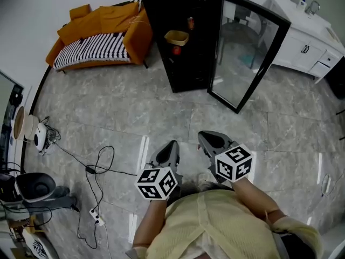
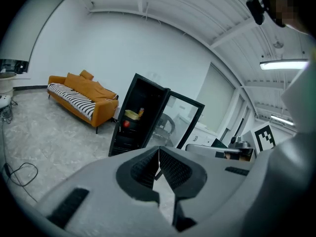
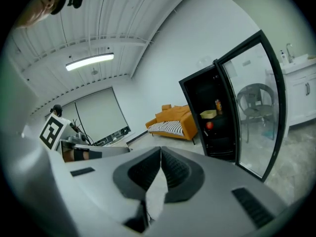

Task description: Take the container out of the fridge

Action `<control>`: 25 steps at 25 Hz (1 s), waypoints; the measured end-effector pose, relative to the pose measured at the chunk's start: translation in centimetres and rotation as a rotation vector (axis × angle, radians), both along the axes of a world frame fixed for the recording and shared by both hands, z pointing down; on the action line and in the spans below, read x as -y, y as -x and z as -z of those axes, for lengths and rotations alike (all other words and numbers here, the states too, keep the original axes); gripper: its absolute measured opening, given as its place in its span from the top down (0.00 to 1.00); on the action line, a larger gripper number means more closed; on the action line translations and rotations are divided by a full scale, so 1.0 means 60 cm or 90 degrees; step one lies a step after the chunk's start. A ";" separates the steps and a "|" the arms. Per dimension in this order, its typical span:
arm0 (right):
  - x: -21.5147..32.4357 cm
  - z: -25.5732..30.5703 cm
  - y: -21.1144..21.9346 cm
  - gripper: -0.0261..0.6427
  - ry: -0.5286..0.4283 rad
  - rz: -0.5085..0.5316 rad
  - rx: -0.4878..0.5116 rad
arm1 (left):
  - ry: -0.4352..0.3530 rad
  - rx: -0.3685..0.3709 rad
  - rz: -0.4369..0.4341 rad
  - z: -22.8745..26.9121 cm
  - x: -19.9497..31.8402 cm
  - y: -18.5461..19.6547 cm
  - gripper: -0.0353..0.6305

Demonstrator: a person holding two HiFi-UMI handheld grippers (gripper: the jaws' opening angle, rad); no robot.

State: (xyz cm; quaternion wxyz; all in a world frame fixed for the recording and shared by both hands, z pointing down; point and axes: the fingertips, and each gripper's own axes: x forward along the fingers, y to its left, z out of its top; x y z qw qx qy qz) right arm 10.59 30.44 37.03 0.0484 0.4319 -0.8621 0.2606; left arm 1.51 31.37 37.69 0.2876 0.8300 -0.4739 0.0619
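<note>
A black fridge [image 1: 186,42] stands across the room with its glass door [image 1: 245,55] swung open. On a shelf inside sits a yellow container [image 1: 177,37] with a red round thing [image 1: 177,50] below it and a small bottle [image 1: 190,22] above. The container [image 2: 131,114] shows small in the left gripper view, and the container [image 3: 208,114] in the right gripper view too. My left gripper [image 1: 171,147] and right gripper [image 1: 207,137] are held near my body, far from the fridge. Both are shut with nothing between the jaws.
An orange sofa [image 1: 99,34] with a striped cushion stands left of the fridge. White cabinets with a sink [image 1: 307,42] are at the right. Cables and a power strip [image 1: 96,171] lie on the marble floor at the left, near a fan [image 1: 35,188].
</note>
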 end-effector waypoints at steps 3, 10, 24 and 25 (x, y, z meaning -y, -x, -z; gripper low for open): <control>0.008 -0.009 0.006 0.92 0.008 0.009 -0.005 | 0.004 0.000 0.007 -0.005 0.010 0.005 0.91; 0.057 -0.024 0.017 0.92 0.021 -0.006 -0.015 | 0.001 -0.003 -0.001 -0.012 0.071 0.021 0.91; 0.226 -0.030 0.080 0.92 0.028 -0.049 -0.037 | 0.012 -0.012 -0.062 -0.021 0.249 0.077 0.91; 0.233 -0.032 0.084 0.92 0.030 -0.049 -0.040 | 0.014 -0.012 -0.065 -0.022 0.259 0.080 0.91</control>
